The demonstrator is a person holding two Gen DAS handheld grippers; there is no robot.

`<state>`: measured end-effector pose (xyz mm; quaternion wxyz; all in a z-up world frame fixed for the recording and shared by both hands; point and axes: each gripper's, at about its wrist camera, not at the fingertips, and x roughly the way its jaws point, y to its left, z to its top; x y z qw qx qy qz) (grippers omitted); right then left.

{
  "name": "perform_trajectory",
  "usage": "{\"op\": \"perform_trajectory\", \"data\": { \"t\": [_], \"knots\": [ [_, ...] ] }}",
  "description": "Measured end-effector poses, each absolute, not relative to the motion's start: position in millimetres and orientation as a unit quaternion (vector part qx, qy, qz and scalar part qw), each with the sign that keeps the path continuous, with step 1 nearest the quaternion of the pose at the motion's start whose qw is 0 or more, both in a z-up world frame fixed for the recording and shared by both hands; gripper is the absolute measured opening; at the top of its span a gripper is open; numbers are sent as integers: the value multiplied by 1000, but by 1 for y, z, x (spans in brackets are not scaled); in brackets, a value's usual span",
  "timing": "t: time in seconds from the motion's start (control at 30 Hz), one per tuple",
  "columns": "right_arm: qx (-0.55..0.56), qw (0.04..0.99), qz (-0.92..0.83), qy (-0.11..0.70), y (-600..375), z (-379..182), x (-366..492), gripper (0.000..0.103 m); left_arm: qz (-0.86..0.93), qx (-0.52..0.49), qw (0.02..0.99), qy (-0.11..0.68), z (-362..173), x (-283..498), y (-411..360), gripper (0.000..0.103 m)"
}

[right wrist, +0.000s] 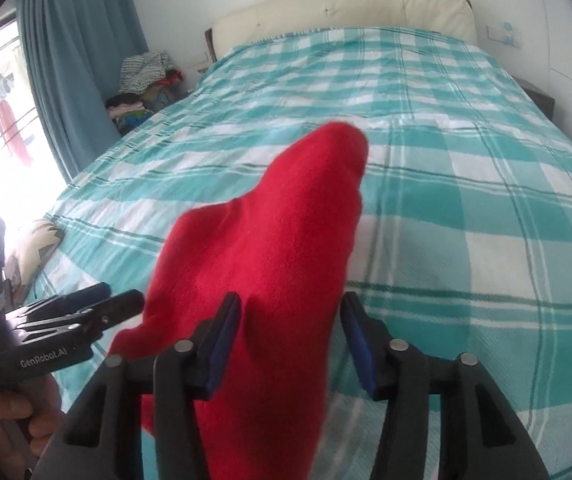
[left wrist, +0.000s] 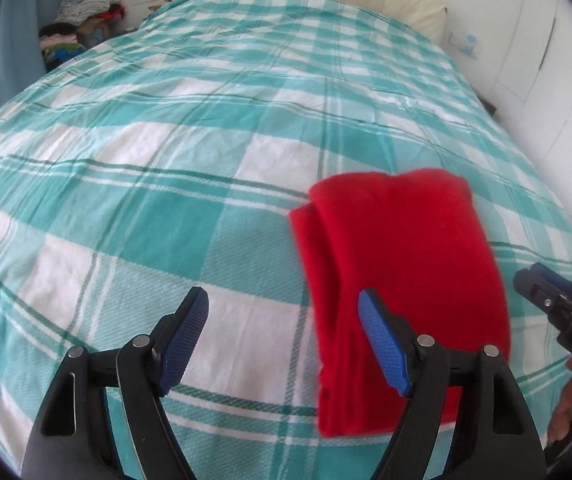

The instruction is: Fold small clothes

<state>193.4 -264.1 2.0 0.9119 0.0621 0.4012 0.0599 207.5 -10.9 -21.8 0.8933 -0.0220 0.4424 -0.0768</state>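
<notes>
Left wrist view: a folded red garment between two open grippers

Left wrist camera shows the left gripper (left wrist: 283, 338) with jaws spread and nothing between them, hovering above the checked bedspread (left wrist: 145, 208). To its right lies the red garment (left wrist: 402, 264), folded into a narrow strip near the bed's front edge. The right gripper (right wrist: 292, 344) stands with its jaws apart astride the cloth; whether the pads touch it cannot be told. The fold looks nearly finished; next comes a fresh pinch on one end. Readable lettering: "GenRobot.AI" on the left tool, "DAS" on the right.
</notes>
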Motion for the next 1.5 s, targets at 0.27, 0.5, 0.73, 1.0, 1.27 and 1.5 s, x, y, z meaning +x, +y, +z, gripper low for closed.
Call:
{"op": "perform_trajectory", "data": {
  "t": [0.27, 0.5, 0.73, 1.0, 1.27, 1.5],
  "knots": [
    [12, 924, 39, 379, -307, 19, 77, 92, -22, 31, 940, 339, 35, 125, -10, 102],
    [-4, 936, 39, 351, -300, 35, 12, 96, -35, 39, 935, 351, 28, 74, -23, 102],
    [-19, 937, 50, 345, -282, 36, 8, 96, 22, 110, 940, 321, 21, 66, -43, 102],
    [-28, 935, 57, 349, -267, 27, 8, 96, -4, 89, 933, 348, 18, 68, -43, 102],
    [-20, 933, 68, 352, -262, 28, 10, 99, -26, 76, 924, 374, 14, 69, -46, 102],
    [-28, 934, 59, 351, -262, 28, 9, 100, -30, 71, 921, 383, 11, 70, -46, 102]
  ]
}}
